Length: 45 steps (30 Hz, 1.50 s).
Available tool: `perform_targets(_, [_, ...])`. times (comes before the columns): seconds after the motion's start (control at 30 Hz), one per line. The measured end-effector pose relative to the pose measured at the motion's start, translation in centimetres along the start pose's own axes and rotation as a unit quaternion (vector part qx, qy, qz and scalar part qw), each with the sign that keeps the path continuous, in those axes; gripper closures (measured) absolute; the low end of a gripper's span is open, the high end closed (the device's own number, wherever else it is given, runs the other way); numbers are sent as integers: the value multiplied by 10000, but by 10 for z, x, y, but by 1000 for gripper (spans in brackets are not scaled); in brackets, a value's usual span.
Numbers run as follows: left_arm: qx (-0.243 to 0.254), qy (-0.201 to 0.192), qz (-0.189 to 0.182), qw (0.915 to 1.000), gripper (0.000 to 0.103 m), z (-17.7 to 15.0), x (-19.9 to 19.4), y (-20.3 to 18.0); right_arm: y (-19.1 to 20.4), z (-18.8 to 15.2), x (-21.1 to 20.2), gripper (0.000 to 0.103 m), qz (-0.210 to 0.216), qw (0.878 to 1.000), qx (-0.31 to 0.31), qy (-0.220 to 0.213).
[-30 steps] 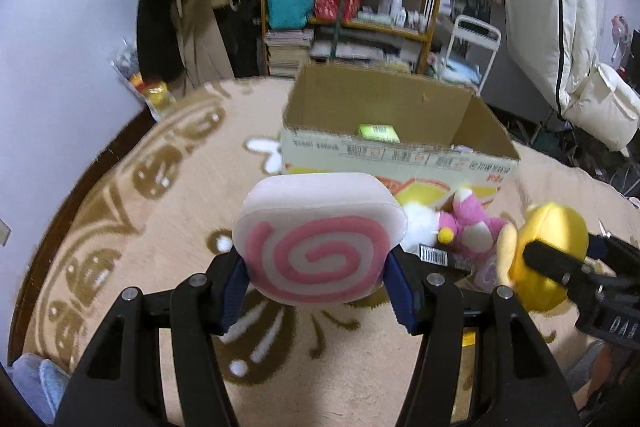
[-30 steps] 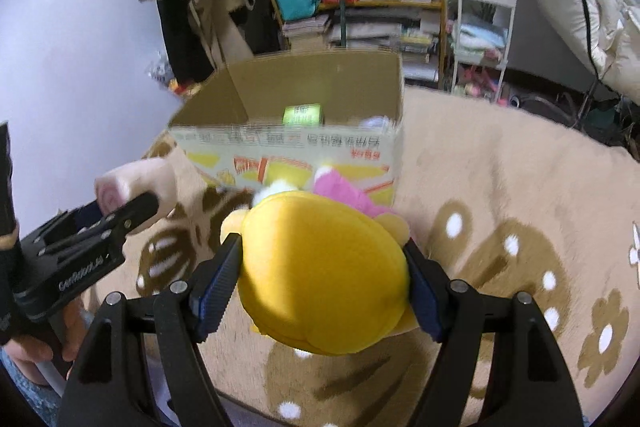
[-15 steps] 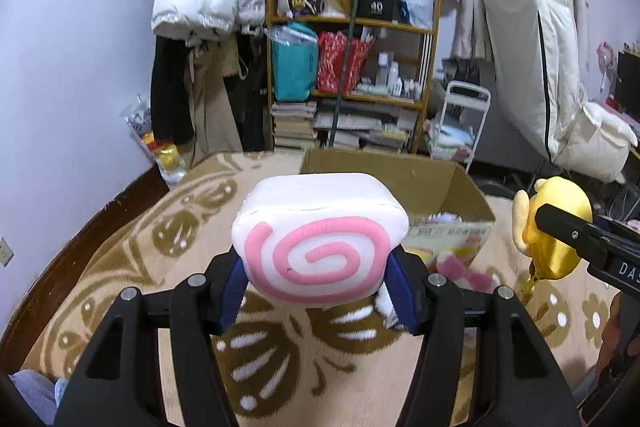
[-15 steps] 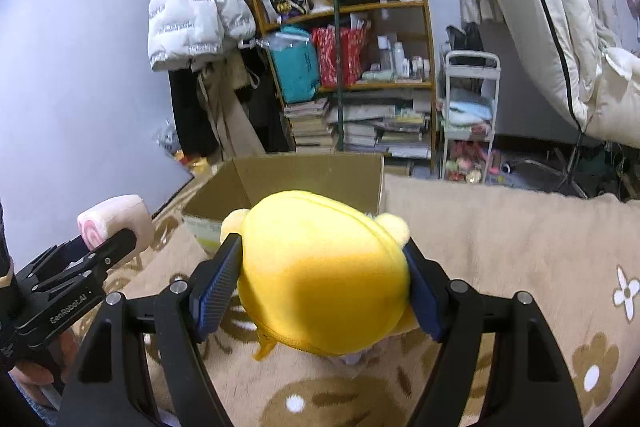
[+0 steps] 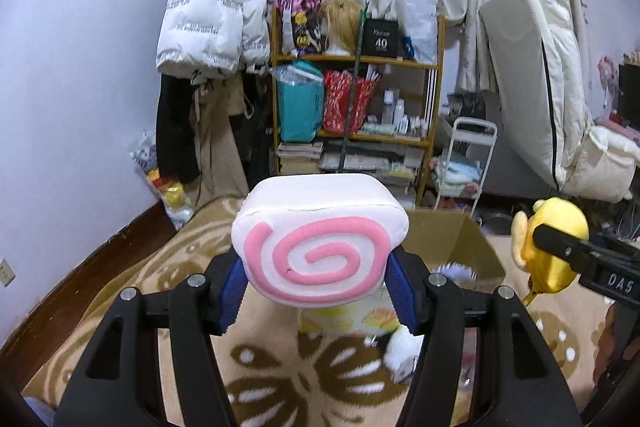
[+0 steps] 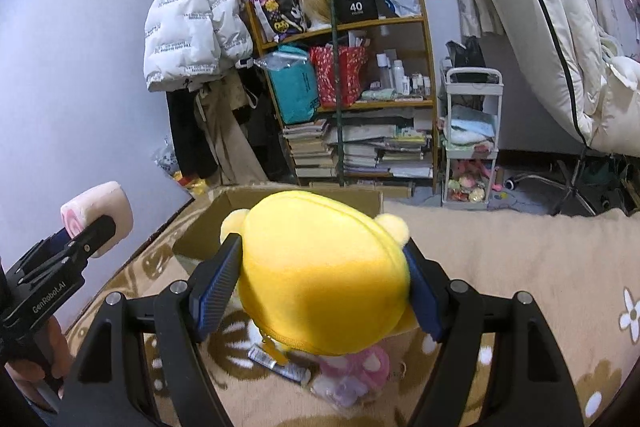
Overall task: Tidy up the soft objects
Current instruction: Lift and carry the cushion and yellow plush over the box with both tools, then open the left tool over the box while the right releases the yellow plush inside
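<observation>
My left gripper [image 5: 316, 287] is shut on a white plush roll with a pink spiral [image 5: 320, 247], held up in the air; it also shows in the right wrist view [image 6: 98, 217]. My right gripper [image 6: 320, 291] is shut on a yellow plush toy [image 6: 324, 275], also raised; it also shows in the left wrist view [image 5: 554, 249]. An open cardboard box [image 5: 468, 247] stands on the carpet beyond and below both; its far wall shows in the right wrist view [image 6: 296, 197]. A pink plush [image 6: 356, 367] lies on the carpet in front of the box, under the yellow toy.
A beige patterned carpet [image 6: 520, 267] covers the floor. A cluttered wooden shelf [image 5: 356, 107] and hanging jackets [image 5: 212, 23] stand against the far wall. A small white cart [image 6: 472, 139] and a leaning mattress [image 5: 536, 75] are to the right. A barcoded packet [image 6: 276, 361] lies by the pink plush.
Both grippers have risen and tilted up with their toys still held. The box has dropped lower in both views and more of the shelf and wall shows.
</observation>
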<state>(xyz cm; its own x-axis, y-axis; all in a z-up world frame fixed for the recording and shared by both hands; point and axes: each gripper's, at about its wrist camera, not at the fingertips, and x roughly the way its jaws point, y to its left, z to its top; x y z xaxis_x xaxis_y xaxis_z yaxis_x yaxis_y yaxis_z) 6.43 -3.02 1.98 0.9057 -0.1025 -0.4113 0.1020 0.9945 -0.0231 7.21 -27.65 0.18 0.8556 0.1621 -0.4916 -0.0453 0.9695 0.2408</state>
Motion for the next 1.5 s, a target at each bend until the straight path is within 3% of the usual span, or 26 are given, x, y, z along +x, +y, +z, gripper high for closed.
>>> perform_targets(0.53, [667, -418, -173, 9967, 43, 31, 37, -32, -12, 50, 18, 23, 264, 9984, 20, -507])
perform_targets(0.93, [539, -7, -129, 9985, 42, 20, 79, -30, -16, 45, 56, 22, 302, 9995, -18, -116])
perform_targets(1.17, [364, 421, -371, 9978, 41, 11, 100, -28, -14, 33, 79, 22, 276, 9992, -188, 202])
perform_targets(1.5, [434, 864, -425, 9944, 38, -3, 116, -32, -17, 14, 98, 20, 246, 9973, -185, 672])
